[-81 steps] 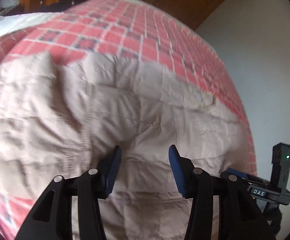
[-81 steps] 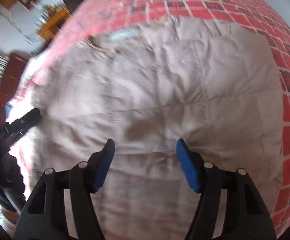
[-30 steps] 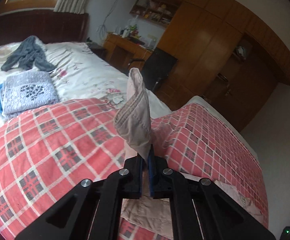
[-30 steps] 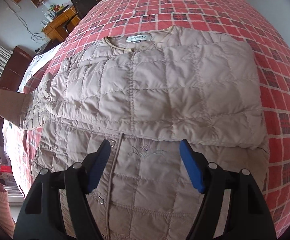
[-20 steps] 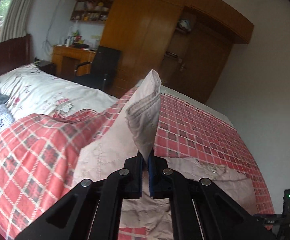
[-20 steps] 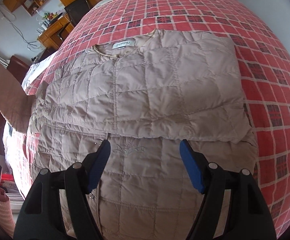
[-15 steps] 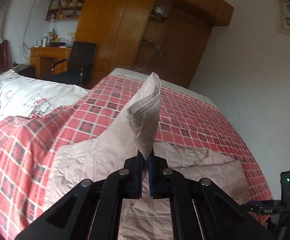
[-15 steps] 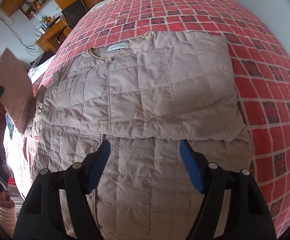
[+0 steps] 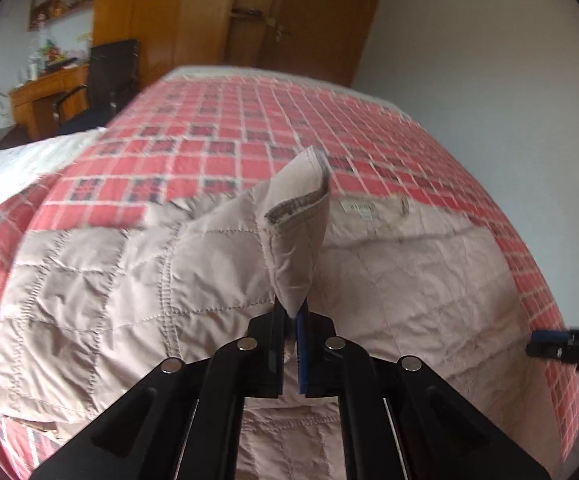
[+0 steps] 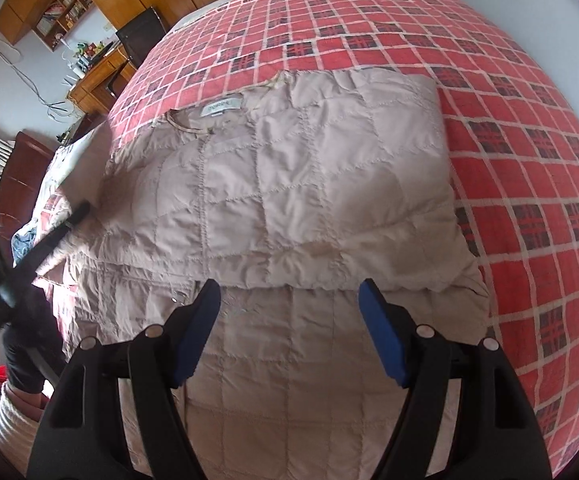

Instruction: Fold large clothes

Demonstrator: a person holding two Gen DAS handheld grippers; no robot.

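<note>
Flat across the red plaid bedspread lies a beige quilted jacket, collar and label toward the far end, its right side already folded over the body. The left gripper has its jaws pinched tight on a sleeve cuff, which stands raised above the jacket — the ribbed cuff edge faces the camera. The right gripper hangs over the jacket's lower half, jaws spread wide and holding nothing. At the left edge of the right wrist view the other gripper appears blurred, perhaps in motion.
</note>
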